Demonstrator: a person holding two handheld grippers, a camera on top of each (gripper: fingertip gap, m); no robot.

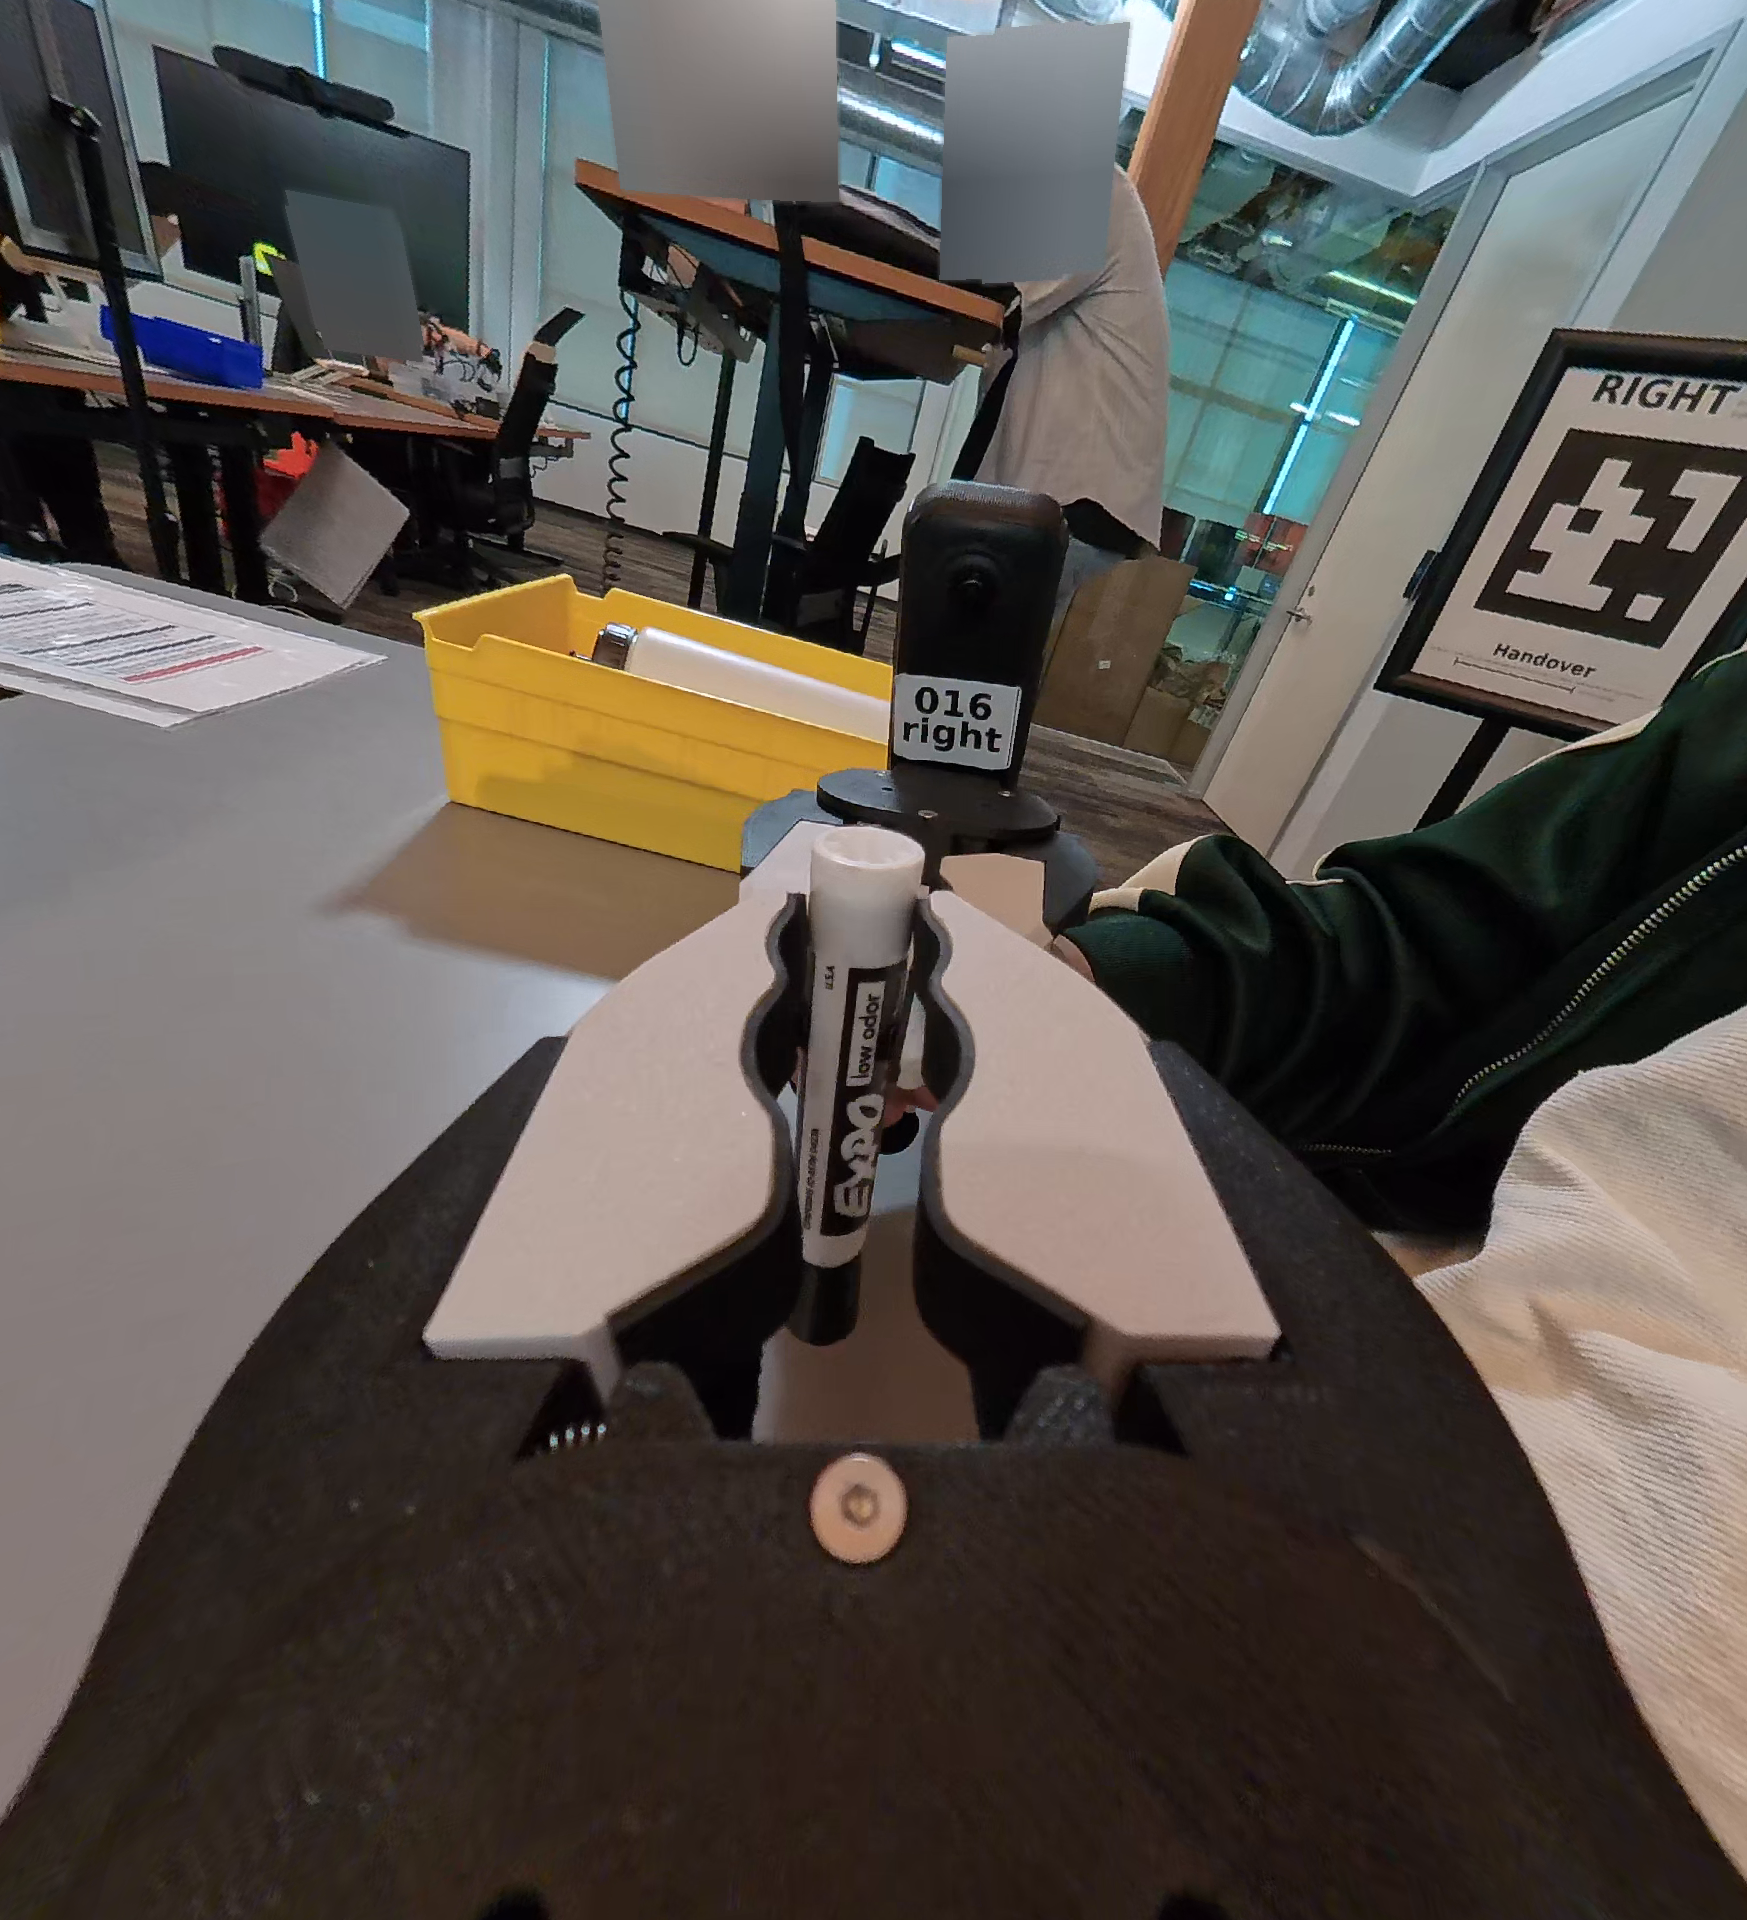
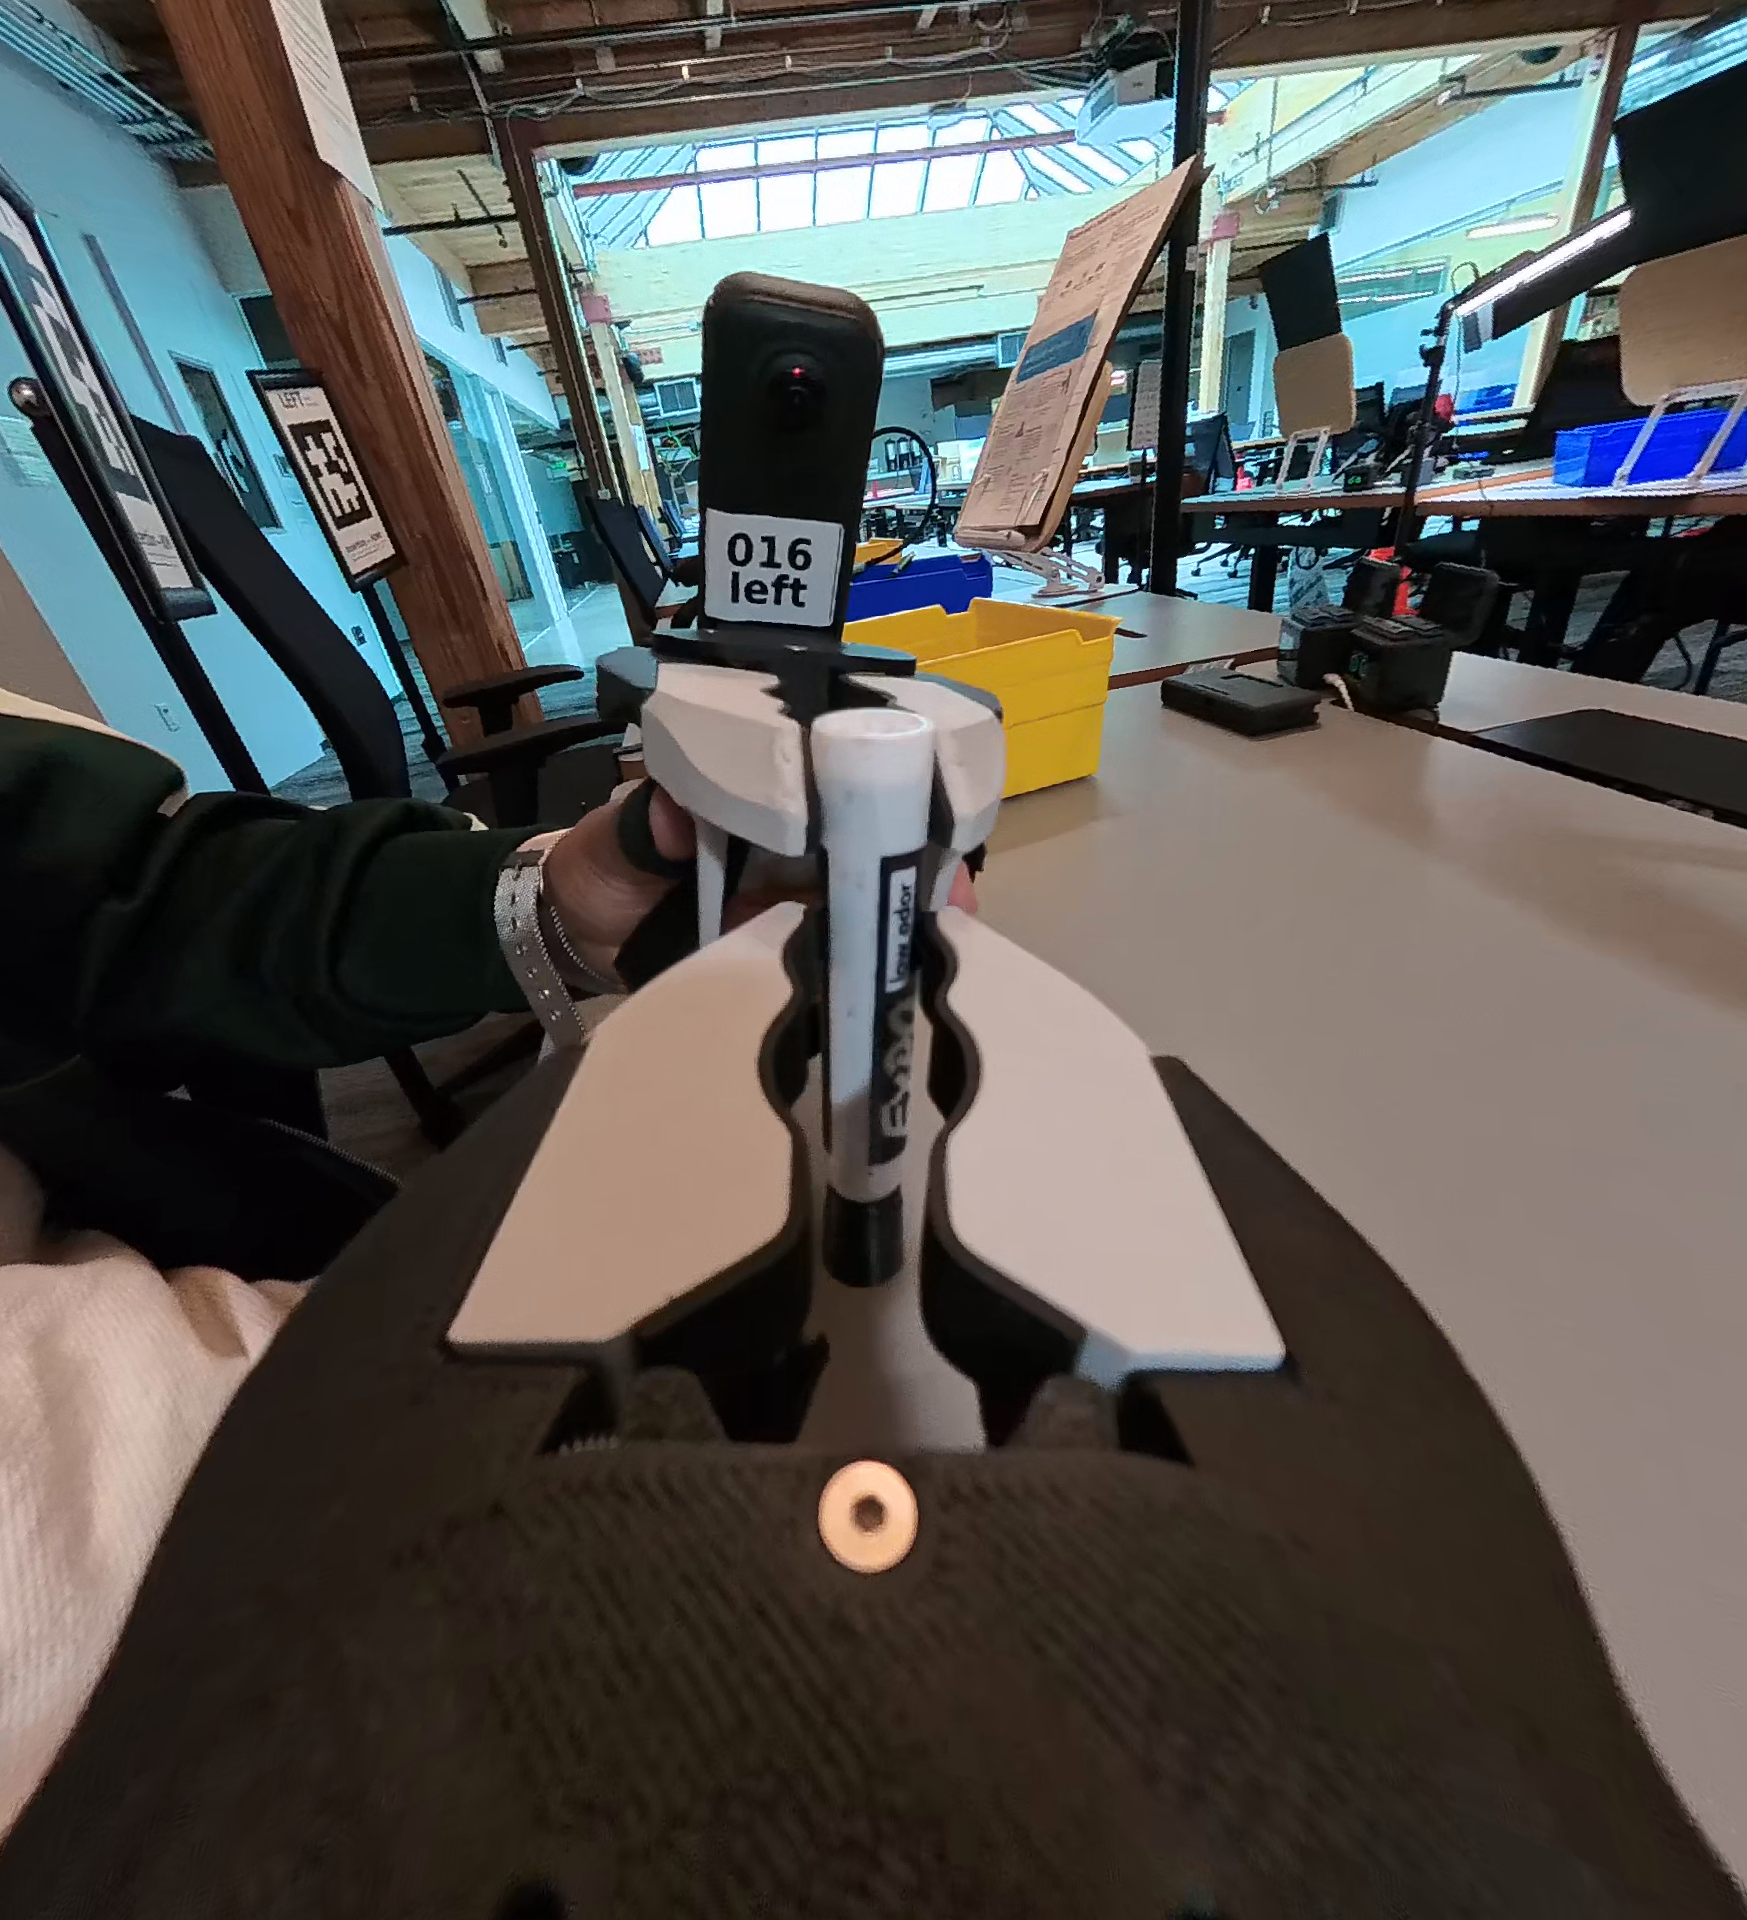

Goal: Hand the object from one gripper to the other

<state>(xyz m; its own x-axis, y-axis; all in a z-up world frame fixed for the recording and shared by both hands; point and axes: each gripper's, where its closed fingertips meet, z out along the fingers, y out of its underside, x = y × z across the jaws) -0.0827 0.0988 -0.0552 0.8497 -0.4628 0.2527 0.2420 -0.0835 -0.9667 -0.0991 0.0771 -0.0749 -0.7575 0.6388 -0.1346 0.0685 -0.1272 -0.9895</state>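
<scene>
Locate the marker (image 1: 853, 1039) upright above the grey table (image 1: 173, 935), white end up and black cap down, in front of the yellow bin (image 1: 578, 727). Note the left gripper (image 1: 858, 925) with tongs clamped on the marker's upper barrel. Note the right gripper (image 2: 874, 935) facing it from the opposite side, tongs drawn in against the barrel just below; judge this grip as closed, though contact is hard to confirm on both sides.

Treat the step in hand as the transfer of grip. Confirm a firm squeeze by the receiving gripper before easing the releasing one. Open the releasing tongs slowly and fully. Keep the marker vertical. Withdraw straight back from the marker, without twisting or dragging. Avoid pulling while both grips hold, to prevent slip or a drop onto the table below.
</scene>
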